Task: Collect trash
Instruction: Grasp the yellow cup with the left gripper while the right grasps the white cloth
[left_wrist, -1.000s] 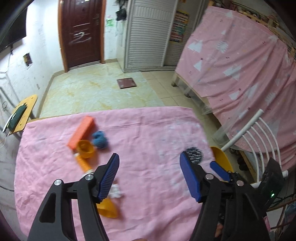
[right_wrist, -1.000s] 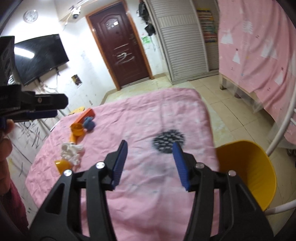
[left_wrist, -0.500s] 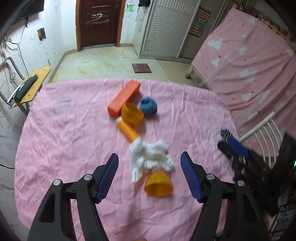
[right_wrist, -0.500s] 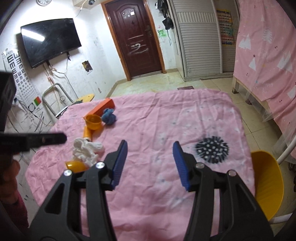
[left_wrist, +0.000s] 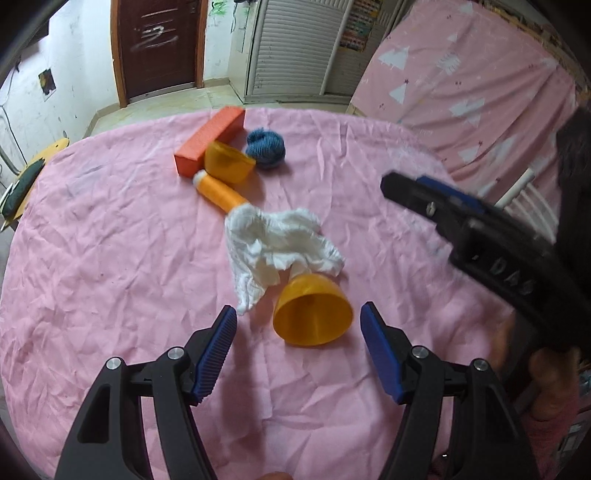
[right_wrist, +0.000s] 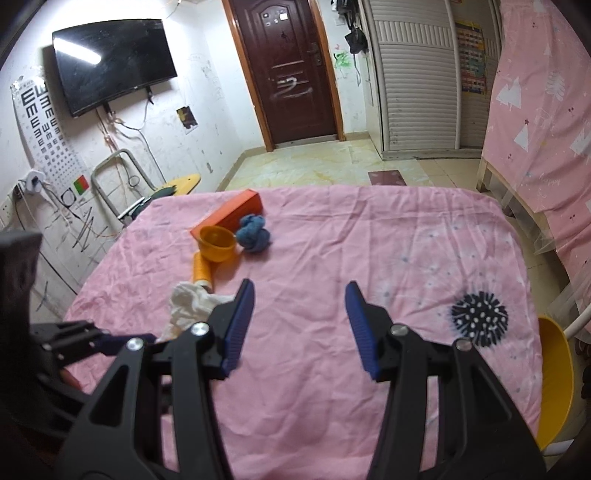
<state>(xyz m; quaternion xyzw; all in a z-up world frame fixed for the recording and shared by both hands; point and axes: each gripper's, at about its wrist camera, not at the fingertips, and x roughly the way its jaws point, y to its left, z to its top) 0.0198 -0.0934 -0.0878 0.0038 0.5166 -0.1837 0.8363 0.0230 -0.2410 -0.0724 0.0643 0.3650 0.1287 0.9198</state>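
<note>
A crumpled white tissue (left_wrist: 280, 243) lies on the pink-clothed table (left_wrist: 110, 258), with one end draped over an orange thread spool (left_wrist: 218, 192). A yellow cup (left_wrist: 314, 310) lies on its side just below the tissue. My left gripper (left_wrist: 298, 321) hovers over that cup with its jaws closing. The cup shows between the tips, and the pads do not touch it. My right gripper (right_wrist: 300, 295) is open over bare cloth with nothing between its fingers. The tissue (right_wrist: 192, 302) sits to its left, partly hidden by the left finger.
A second yellow cup (left_wrist: 227, 162), a blue yarn ball (left_wrist: 266, 147) and an orange box (left_wrist: 208, 140) cluster at the table's far side. A yellow bin (right_wrist: 554, 380) stands off the table's right edge. A black spiky patch (right_wrist: 480, 319) marks the cloth.
My left gripper has sunk toward the tissue and the fallen cup, which now look larger. My right gripper has swung left, bringing the tissue beside its left finger.
</note>
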